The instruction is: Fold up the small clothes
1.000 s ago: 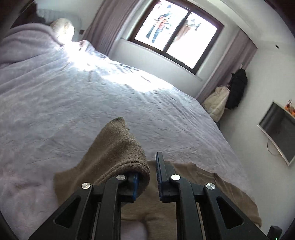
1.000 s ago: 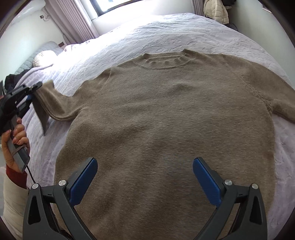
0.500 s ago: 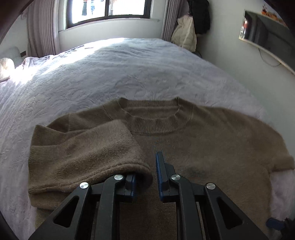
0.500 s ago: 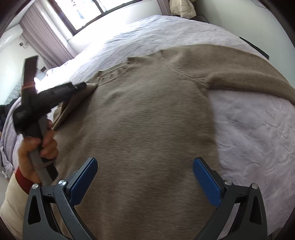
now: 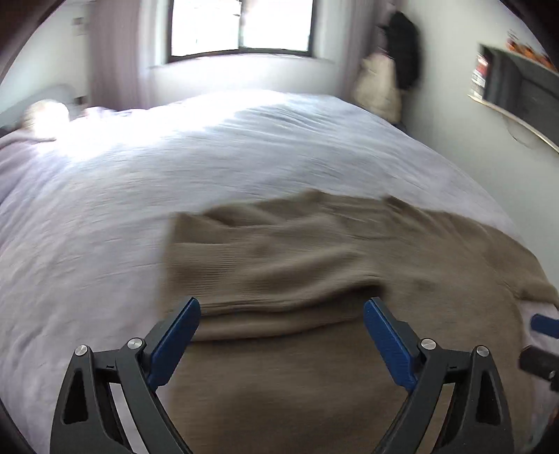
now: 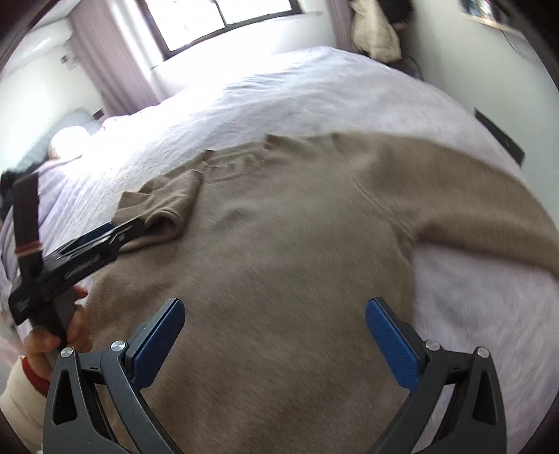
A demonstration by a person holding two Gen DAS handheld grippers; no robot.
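A tan knit sweater (image 6: 297, 272) lies flat on the bed, collar toward the window. Its left sleeve (image 5: 272, 265) is folded over onto the chest; in the right wrist view it shows as a folded flap (image 6: 164, 206). Its right sleeve (image 6: 471, 206) stretches out to the right. My left gripper (image 5: 281, 328) is open and empty just short of the folded sleeve; it also shows in the right wrist view (image 6: 118, 234). My right gripper (image 6: 276, 331) is open and empty above the sweater's lower body.
The bed has a pale lilac quilt (image 5: 174, 181) with pillows (image 5: 45, 111) at the far left. A window (image 5: 241, 28), curtains and hanging coats (image 5: 391, 80) stand beyond. A wall shelf with a dark screen (image 5: 513, 90) is at the right.
My left gripper has opened and let go of the left sleeve, which now rests folded on the chest. The right gripper has stayed open and shifted its view slightly.
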